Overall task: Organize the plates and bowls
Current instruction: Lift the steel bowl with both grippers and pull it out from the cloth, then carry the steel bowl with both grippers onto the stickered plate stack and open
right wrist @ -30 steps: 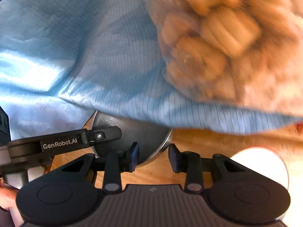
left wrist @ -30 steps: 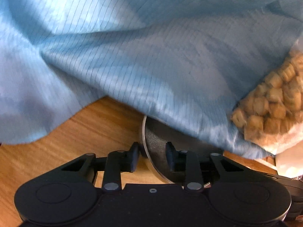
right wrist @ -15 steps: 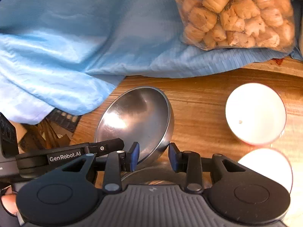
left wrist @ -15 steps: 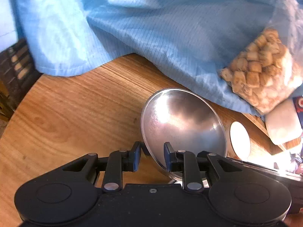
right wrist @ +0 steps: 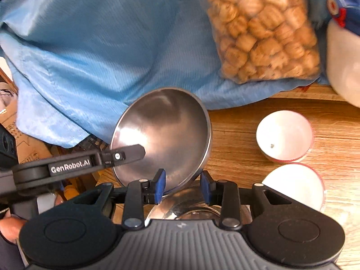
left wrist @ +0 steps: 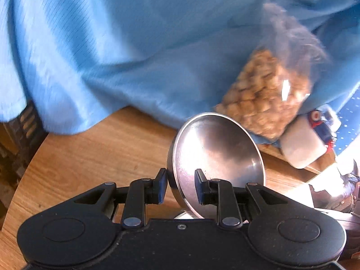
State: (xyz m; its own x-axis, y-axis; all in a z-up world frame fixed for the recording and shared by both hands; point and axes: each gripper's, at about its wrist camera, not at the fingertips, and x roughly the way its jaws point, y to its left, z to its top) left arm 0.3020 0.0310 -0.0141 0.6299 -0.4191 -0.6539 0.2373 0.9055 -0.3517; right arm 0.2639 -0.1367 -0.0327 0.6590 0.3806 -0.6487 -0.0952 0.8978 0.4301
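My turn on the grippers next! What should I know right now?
Left gripper: shut on the steel bowl's rim, holding it tilted above the wooden table.
Right gripper: shut on the same bowl's opposite rim.
Two white bowls sit on the table to the right. More steel ware shows under the right gripper.
Done: the steel bowl is lifted.
Left: set it down with the other dishes, probably stacked.
Behind: blue cloth and a snack bag.
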